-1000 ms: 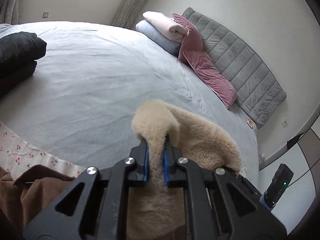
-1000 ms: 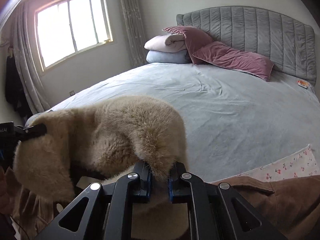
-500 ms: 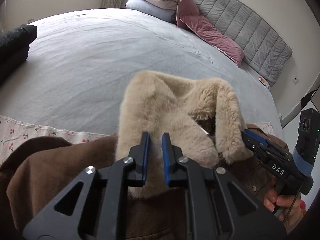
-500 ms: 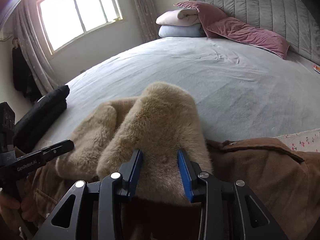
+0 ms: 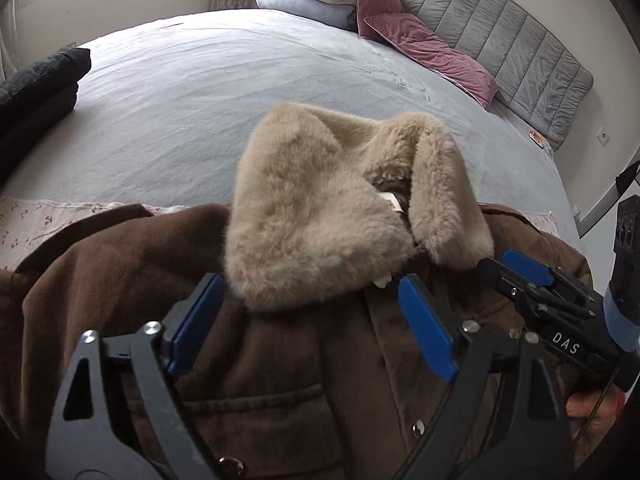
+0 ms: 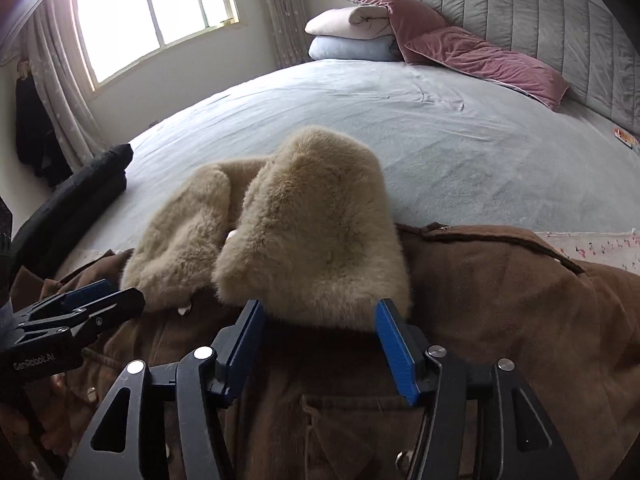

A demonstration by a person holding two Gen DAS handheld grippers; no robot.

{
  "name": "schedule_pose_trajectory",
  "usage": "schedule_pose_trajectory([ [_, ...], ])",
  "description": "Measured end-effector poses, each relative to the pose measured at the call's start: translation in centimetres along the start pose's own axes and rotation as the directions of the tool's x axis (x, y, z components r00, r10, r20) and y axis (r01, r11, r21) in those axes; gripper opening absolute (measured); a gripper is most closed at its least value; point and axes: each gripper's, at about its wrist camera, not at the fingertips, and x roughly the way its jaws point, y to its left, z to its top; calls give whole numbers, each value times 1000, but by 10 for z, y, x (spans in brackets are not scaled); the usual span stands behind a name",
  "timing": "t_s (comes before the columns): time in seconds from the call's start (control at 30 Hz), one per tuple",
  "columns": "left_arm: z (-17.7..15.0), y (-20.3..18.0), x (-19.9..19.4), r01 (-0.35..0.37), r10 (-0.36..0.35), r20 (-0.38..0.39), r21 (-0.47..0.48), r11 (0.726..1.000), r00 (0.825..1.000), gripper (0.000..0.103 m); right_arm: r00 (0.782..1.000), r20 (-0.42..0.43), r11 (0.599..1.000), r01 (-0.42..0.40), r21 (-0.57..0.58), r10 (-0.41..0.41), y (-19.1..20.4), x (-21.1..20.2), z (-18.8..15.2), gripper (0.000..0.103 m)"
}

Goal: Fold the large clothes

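Note:
A brown coat [image 5: 120, 280] with a beige fur collar [image 5: 320, 208] lies front up at the near edge of the bed; it also shows in the right wrist view [image 6: 500, 292], with its collar [image 6: 312, 232]. My left gripper [image 5: 310, 312] is open and empty, just short of the collar's left flap. My right gripper [image 6: 320, 328] is open and empty, just short of the right flap. Each gripper shows in the other's view, the right one [image 5: 516, 268] and the left one [image 6: 104, 296], at the coat's front.
The grey bed sheet [image 5: 200, 100] stretches ahead. A folded black garment [image 5: 36, 84] lies at the left. Folded blankets [image 6: 352, 36] and pink pillows [image 6: 480, 60] lean on the grey headboard [image 6: 540, 20]. A floral cloth [image 5: 40, 220] lies under the coat. A window [image 6: 152, 12] is far left.
Both grippers let go of the fur collar and opened wide. The collar dropped flat onto the coat's chest, and both grippers drew back a little.

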Motion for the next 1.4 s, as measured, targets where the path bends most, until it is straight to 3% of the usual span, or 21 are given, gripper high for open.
schedule_pose_trajectory([
  [0.13,-26,7,-58,8,-8,-3,-19,1000,1000,90,999,15,1000,-30,3,30,9,-66,-31,77],
  [0.4,-81,76,-155,-139,141,5,-102,985,990,95,998,-57,999,26,-28,-28,30,-152,-104,83],
  [0.57,-106,154,-188,-278,285,7,-202,939,959,95,995,-100,1000,18,15,-16,35,-166,-140,84],
  [0.73,-126,231,-194,-353,357,-51,-328,876,933,95,992,-125,1000,8,21,-5,44,-170,-152,84],
  [0.83,-139,269,-201,-328,339,-48,-412,850,940,95,993,-120,1000,0,14,2,49,-170,-156,84],
  [0.97,-151,305,-212,-224,266,13,-503,835,964,95,992,-122,1000,-5,17,7,50,-167,-159,84],
  [1.17,-151,347,-216,-116,224,110,-597,793,968,85,990,-143,1000,-1,6,2,55,-158,-162,84],
  [1.23,-147,360,-208,-127,242,100,-629,767,965,82,989,-145,1000,0,0,0,58,-156,-163,84],
  [1.27,-146,367,-204,-125,242,92,-652,747,966,75,989,-147,1000,-1,-4,1,59,-155,-164,84],
  [1.4,-144,391,-192,18,149,157,-746,665,976,59,988,-156,1000,0,-18,-3,64,-151,-166,84],
])
